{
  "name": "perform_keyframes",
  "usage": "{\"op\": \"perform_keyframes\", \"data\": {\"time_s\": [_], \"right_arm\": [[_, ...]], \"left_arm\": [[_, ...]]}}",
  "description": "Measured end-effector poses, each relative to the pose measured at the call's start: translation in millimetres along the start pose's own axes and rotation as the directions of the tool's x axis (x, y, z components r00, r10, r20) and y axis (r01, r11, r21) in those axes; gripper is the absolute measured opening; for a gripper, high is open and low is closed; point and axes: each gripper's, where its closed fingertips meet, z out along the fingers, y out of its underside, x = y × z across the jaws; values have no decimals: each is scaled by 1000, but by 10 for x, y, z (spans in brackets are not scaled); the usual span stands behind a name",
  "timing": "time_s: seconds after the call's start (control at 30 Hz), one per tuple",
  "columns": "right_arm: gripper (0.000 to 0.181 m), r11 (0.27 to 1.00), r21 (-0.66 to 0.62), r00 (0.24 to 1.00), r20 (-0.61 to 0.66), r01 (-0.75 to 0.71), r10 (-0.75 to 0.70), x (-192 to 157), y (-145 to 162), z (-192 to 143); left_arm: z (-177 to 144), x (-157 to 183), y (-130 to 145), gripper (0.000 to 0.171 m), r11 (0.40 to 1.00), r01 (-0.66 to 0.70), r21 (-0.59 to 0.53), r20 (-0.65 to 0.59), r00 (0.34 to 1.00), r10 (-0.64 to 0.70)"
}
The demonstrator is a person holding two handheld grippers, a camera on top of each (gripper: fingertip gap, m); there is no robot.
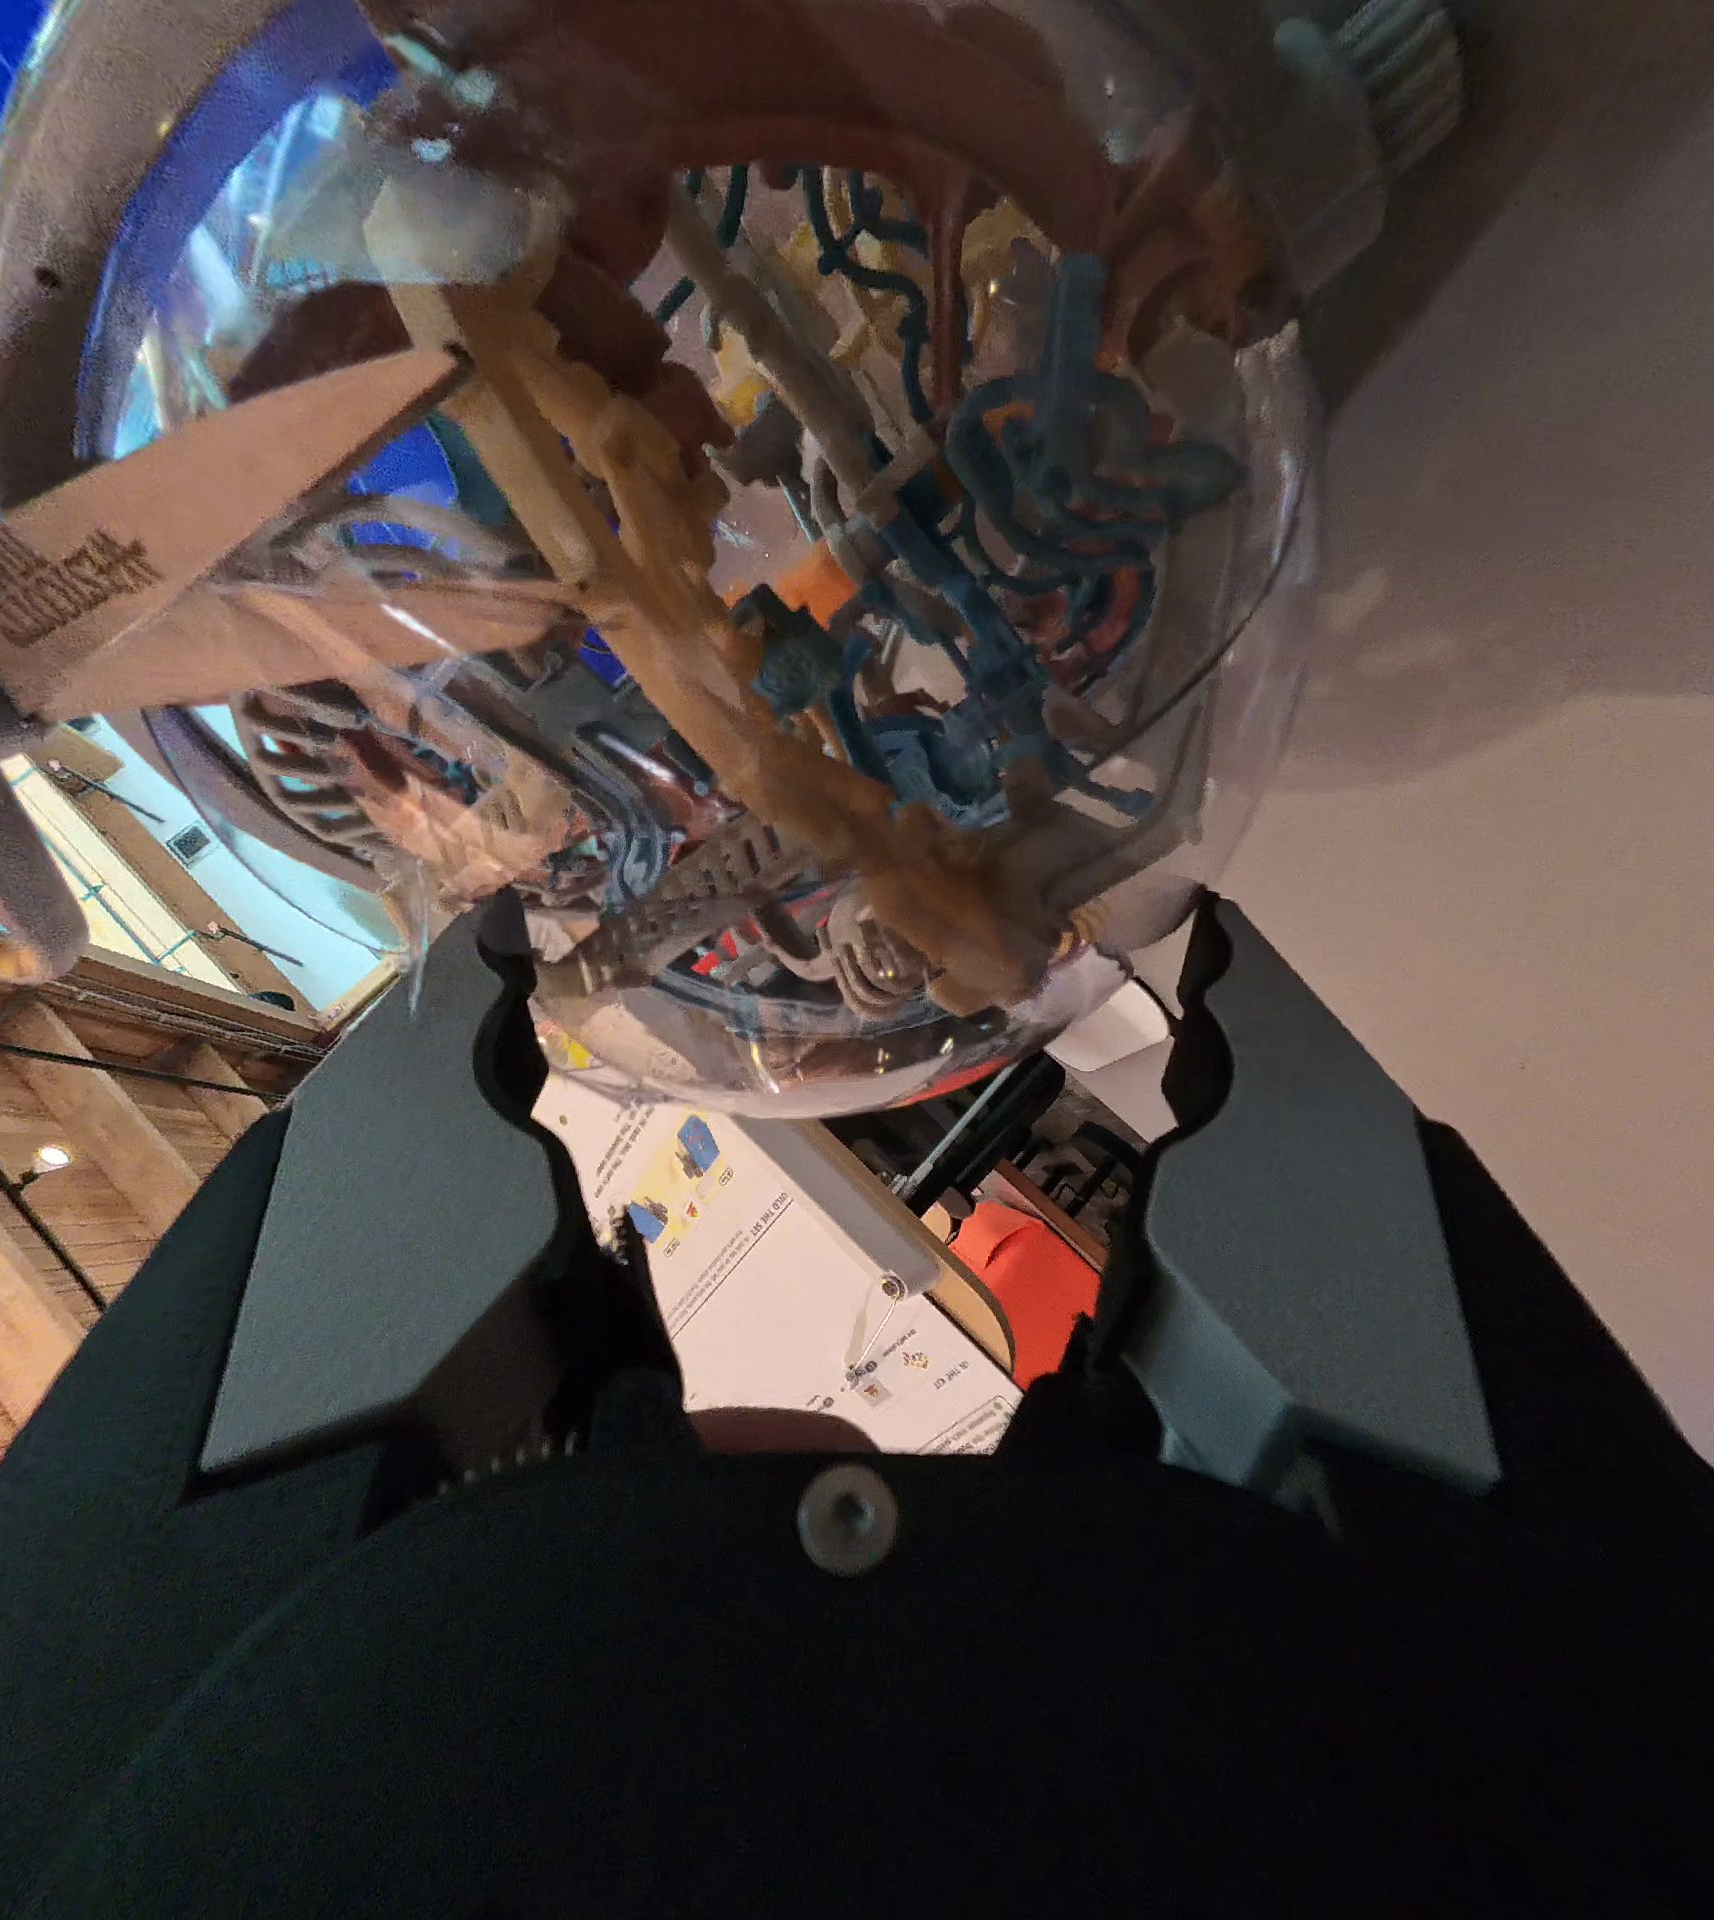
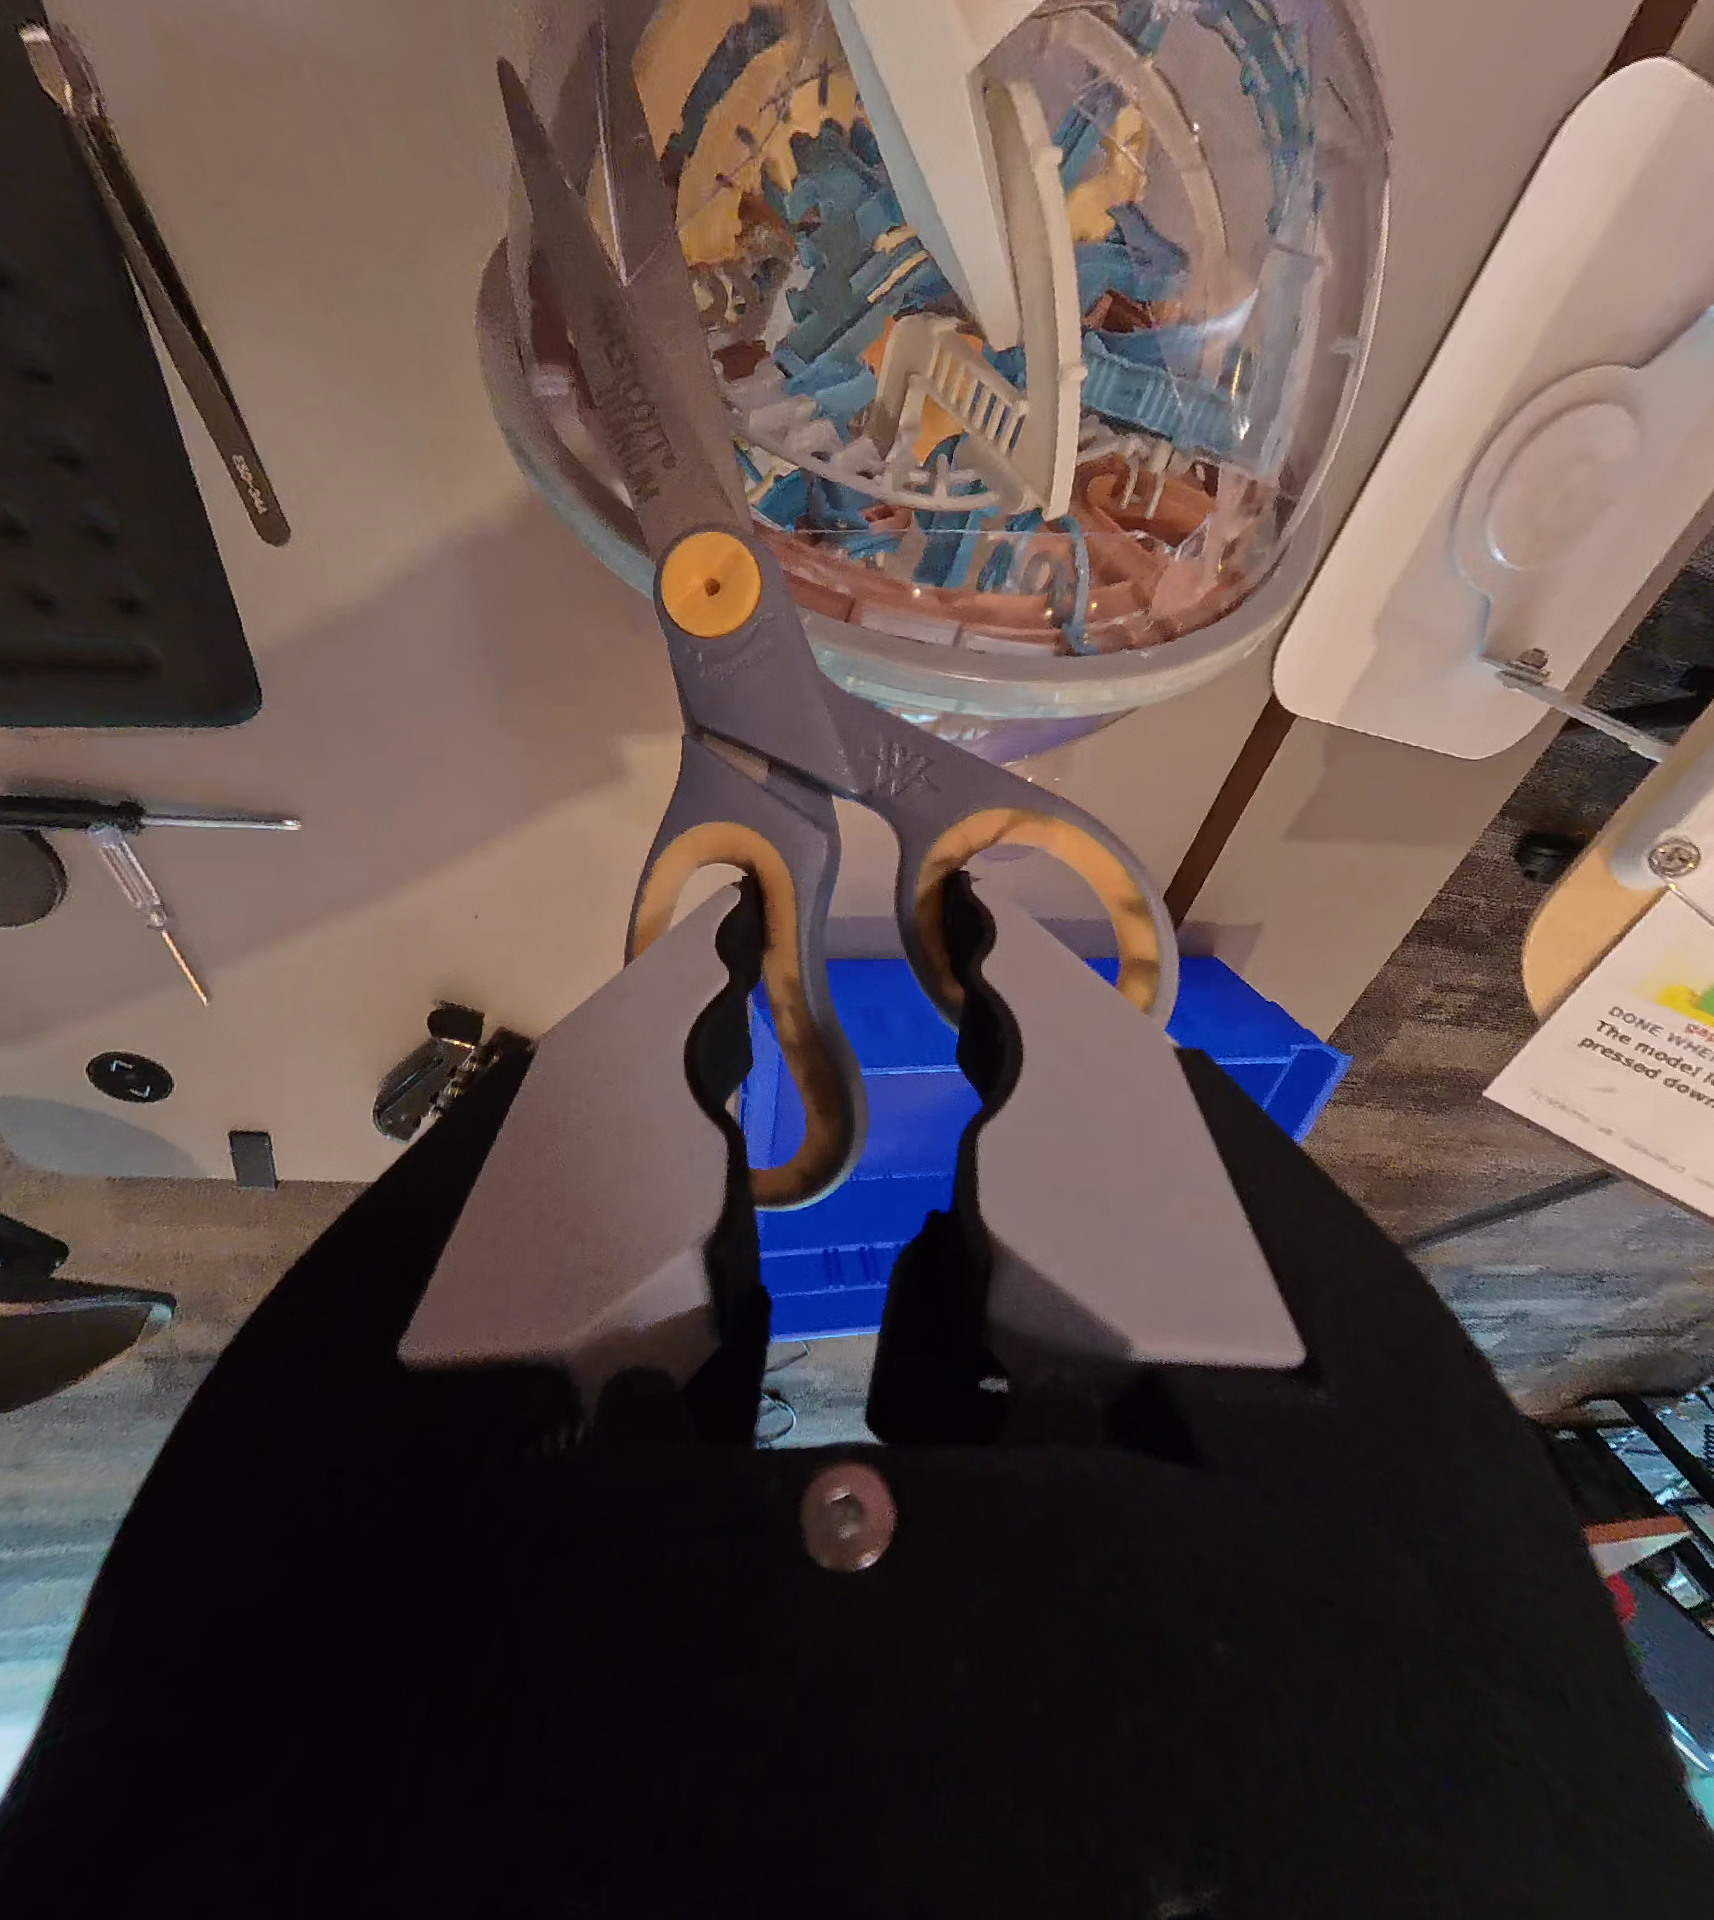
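A pale tabletop (image 2: pixel 396 644) carries black tweezers (image 2: pixel 169 312), two small screwdrivers (image 2: pixel 152 914); a black pad (image 2: pixel 32 416).

The left claw (image 1: pixel 848 997) has its two fingers spread wide around the near end of a clear sphere (image 1: pixel 624 499), while the right claw (image 2: pixel 853 904) is clamped with its fingertips inside the scissors' (image 2: pixel 728 665) handle loops.
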Motion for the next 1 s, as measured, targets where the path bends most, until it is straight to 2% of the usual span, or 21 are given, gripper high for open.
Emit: {"op": "perform_keyframes", "data": {"time_s": [0.2,0.33,0.43,0.5,0.6,0.63,0.7,0.77,0.8,0.87,0.93,1.0], "right_arm": [[33,1000,21,999,42,-18,17,-37,-24,15],[32,998,49,999,23,-35,34,-51,-12,61],[31,995,78,998,-13,-63,64,-26,1,31],[24,993,90,997,-23,-73,76,-22,28,57],[23,993,98,998,-5,-59,59,-101,-12,144],[23,994,99,999,-10,-51,52,-115,-42,167],[23,993,106,998,-26,-47,50,-114,-91,172],[23,994,99,997,-54,-47,52,-96,-108,139],[23,994,99,997,-62,-46,53,-99,-132,110],[22,999,39,995,-94,-22,25,-107,-116,65],[22,1000,0,994,-111,-10,10,-130,-123,32],[22,1000,-7,995,-101,4,-5,-198,-180,11]], "left_arm": [[-8,-20,-13,119,1000,-2,3,12,1000,2],[-40,-5,-2,120,999,20,-25,20,1000,-20],[-129,55,28,124,994,109,-18,-21,994,-110],[-239,32,89,130,980,196,-19,-34,980,-197],[-388,27,220,129,936,352,-36,-70,933,-353],[-431,45,263,125,912,407,-48,-90,908,-410],[-538,-4,215,127,831,556,0,-136,823,-551],[-647,-133,43,121,691,719,72,-217,688,-693],[-710,-272,-56,110,603,788,122,-247,613,-750],[-730,-412,-136,116,491,864,116,-295,502,-813],[-755,-613,-199,102,354,923,151,-344,385,-856],[-765,-697,-207,111,298,944,139,-394,329,-858]]}}
